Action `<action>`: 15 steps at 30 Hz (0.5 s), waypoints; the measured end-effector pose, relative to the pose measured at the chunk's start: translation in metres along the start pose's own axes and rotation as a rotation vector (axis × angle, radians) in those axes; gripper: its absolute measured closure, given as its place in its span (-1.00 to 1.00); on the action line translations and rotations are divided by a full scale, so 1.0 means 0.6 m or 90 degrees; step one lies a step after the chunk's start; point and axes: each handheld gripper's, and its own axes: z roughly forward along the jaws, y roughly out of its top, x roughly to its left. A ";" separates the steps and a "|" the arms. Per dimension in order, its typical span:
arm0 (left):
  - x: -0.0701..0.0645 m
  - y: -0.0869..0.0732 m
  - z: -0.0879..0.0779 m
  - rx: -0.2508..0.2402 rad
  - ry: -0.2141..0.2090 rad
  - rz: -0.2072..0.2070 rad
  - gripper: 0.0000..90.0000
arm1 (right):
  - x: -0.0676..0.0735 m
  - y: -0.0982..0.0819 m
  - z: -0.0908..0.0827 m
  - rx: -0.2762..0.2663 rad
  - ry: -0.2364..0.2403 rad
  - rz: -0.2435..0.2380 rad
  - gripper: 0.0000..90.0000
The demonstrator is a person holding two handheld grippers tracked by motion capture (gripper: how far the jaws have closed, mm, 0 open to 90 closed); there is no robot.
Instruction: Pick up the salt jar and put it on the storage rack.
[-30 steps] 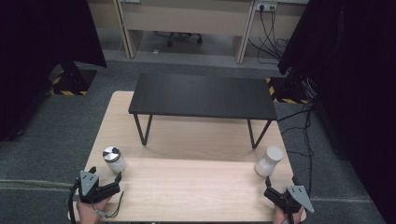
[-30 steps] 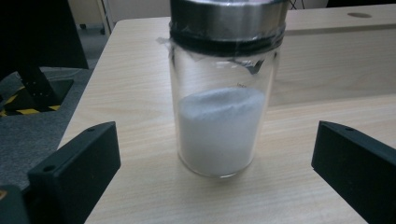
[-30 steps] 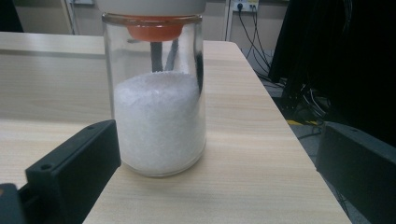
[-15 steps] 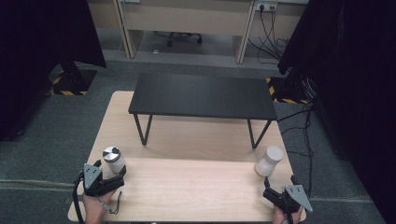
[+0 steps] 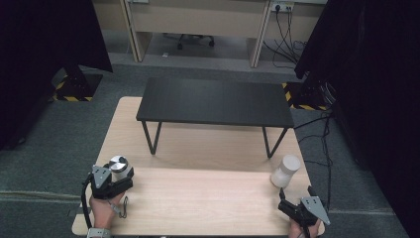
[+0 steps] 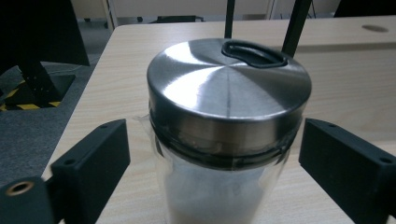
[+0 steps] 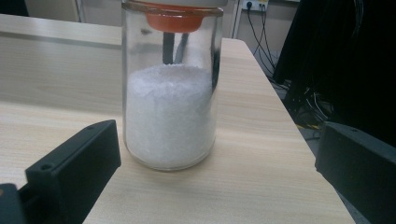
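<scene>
At the near left corner of a pale wooden table (image 5: 198,198), the left gripper (image 5: 120,179) brackets a clear glass jar with a brushed steel lid (image 6: 229,88), its jaws having just been closing though gaps remain on both sides. The right gripper (image 5: 286,204) waits open near a glass jar of white granules with an orange-sealed lid (image 7: 170,93), just short of it. A low black bench (image 5: 215,101) stands behind.

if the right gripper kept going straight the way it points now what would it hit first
Most likely the clear glass jar of white granules with the orange stopper. It stands just ahead of the right gripper, a little left of centre between the open jaws, with bare table between them; exact depth is unclear.
</scene>
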 end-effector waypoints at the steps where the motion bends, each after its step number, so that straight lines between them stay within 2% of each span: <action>1: 0.000 0.001 0.001 0.002 0.001 -0.001 -0.78 | 0.001 0.000 0.000 0.000 -0.001 0.000 -0.99; 6: 0.000 0.006 0.010 0.018 0.003 -0.003 -0.69 | 0.002 0.000 0.000 0.001 -0.001 -0.007 -0.99; 15: 0.004 0.006 0.017 0.020 -0.001 -0.014 -0.58 | 0.003 0.001 0.001 0.004 0.000 -0.013 -0.99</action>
